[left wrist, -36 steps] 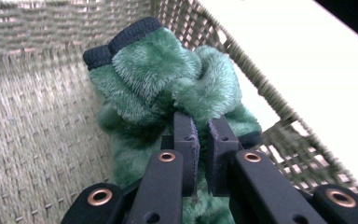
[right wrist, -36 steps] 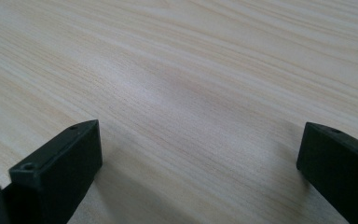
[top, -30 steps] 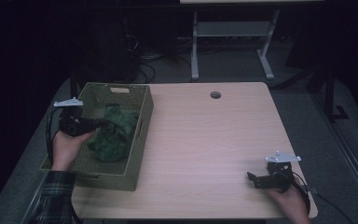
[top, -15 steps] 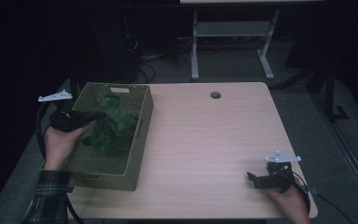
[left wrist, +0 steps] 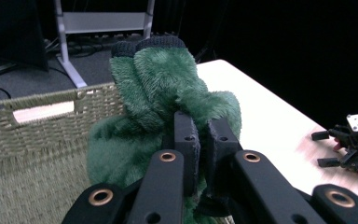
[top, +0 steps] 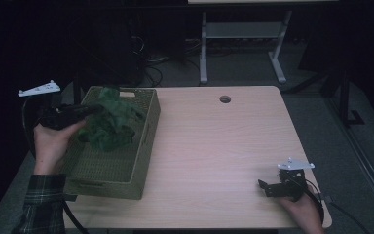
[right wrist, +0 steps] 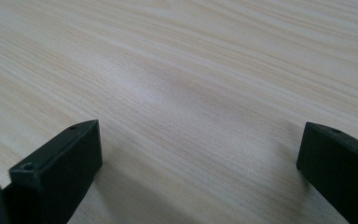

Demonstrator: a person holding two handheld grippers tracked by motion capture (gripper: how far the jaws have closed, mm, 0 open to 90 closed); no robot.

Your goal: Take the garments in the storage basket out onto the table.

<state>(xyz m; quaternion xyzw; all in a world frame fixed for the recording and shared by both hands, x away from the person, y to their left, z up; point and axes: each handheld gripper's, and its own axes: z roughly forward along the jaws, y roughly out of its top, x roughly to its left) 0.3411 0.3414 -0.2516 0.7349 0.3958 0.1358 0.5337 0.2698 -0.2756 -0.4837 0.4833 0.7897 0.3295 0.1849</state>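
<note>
High view: left gripper (top: 91,110) pinches a green fuzzy cloth (top: 111,127), bunched above the woven basket (top: 135,161) at the table's left.
Left grip: jaws nearly together, clamped on a fold near the cloth's top; left gripper view shows the pads buried in pile (left wrist: 168,84).
Cloth position: most of it hangs below and beyond the jaws; lower end looks to be inside the basket walls, dim light, can't confirm it's clear of the floor.
Long axis: roughly vertical, draping down from the pinch.
Right gripper (top: 269,188): jaws wide apart, nothing between them, low over bare table (right wrist: 191,84) at the near right corner.
Nearer hand: left, already on the cloth; right is well apart across the table.
Key relation: free table lies right of the basket, so cloth must clear the right wall.
</note>
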